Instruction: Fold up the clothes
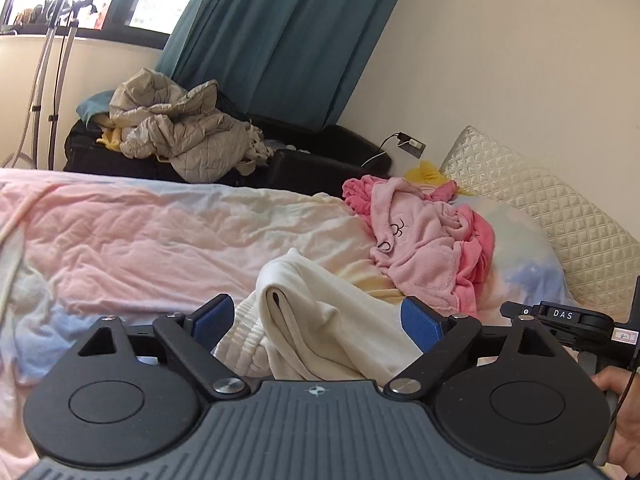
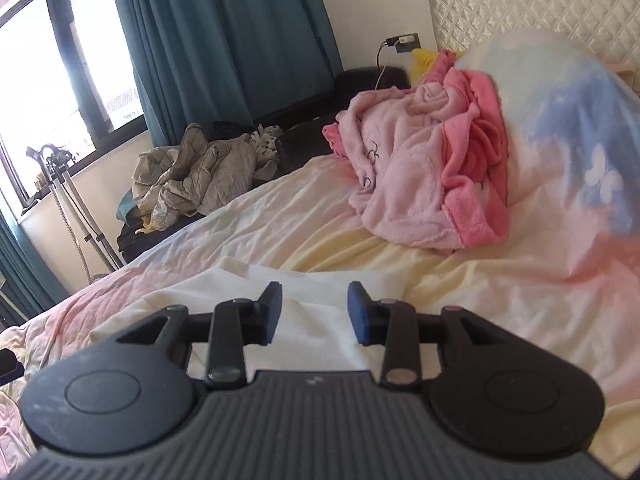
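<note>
A: Left gripper state?
B: Jaws spread wide, blue pads at 9 and 3 o'clock.
A: Right gripper?
B: Also parted, narrower gap, level. Bare hand at 4 o'clock in the left view.

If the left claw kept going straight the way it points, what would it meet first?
Most likely the cream garment, which bunches up between the open fingers of the left claw. The pink fleece garment lies farther on; depth is unclear.
</note>
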The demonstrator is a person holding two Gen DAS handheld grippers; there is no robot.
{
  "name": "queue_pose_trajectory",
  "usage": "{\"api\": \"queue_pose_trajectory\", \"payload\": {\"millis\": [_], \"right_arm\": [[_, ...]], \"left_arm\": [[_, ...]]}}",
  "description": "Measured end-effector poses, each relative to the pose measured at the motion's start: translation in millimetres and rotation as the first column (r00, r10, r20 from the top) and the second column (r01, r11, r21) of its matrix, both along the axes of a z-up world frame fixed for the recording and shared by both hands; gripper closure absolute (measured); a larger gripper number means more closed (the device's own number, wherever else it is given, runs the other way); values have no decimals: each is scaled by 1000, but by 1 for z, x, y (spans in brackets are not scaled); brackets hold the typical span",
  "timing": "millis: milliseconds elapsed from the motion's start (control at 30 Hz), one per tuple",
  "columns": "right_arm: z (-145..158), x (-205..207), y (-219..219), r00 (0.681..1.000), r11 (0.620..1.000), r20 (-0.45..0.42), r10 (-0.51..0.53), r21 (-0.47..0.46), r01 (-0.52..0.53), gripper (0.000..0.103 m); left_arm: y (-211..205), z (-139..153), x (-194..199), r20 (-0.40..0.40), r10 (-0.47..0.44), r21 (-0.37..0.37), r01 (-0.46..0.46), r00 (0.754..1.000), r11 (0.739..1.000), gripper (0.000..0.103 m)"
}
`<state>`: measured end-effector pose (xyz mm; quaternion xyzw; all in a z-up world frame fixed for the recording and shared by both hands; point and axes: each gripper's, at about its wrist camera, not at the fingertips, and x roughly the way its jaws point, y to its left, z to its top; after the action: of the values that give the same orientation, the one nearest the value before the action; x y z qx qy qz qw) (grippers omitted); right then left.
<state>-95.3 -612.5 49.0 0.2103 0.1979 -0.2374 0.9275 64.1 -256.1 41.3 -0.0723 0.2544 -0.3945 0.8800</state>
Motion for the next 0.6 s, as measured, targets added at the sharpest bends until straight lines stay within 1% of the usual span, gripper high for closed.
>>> {"api": "queue_pose_trajectory", "payload": {"millis": [67,167,333,400,433,500,600], "right_arm": [[25,-6,28,999,999,34,42,-18,-42,65],[57,-16,75,990,993,86,111,-40,-108,64],[87,-15,163,965,972,131,227,-94,-216,62],[93,-12,193,950,960,151,273,-97,-261,62],[95,-9,212,938,950,164,306,-108,-291,62],[96,-3,245,916,932,180,358,-129,-338,62],[93,11,291,891,912,198,409,-102,-396,62]], "left_arm": [[28,23,-19,43,0,5,0,999,1000,1],[66,49,-42,109,36,37,-41,993,998,0],[138,75,-72,200,130,95,-151,971,984,0],[166,86,-83,237,164,116,-196,958,974,0],[181,91,-89,256,181,125,-218,950,968,0],[207,98,-99,295,221,140,-271,930,952,0],[240,102,-105,333,301,164,-369,894,915,0]]}}
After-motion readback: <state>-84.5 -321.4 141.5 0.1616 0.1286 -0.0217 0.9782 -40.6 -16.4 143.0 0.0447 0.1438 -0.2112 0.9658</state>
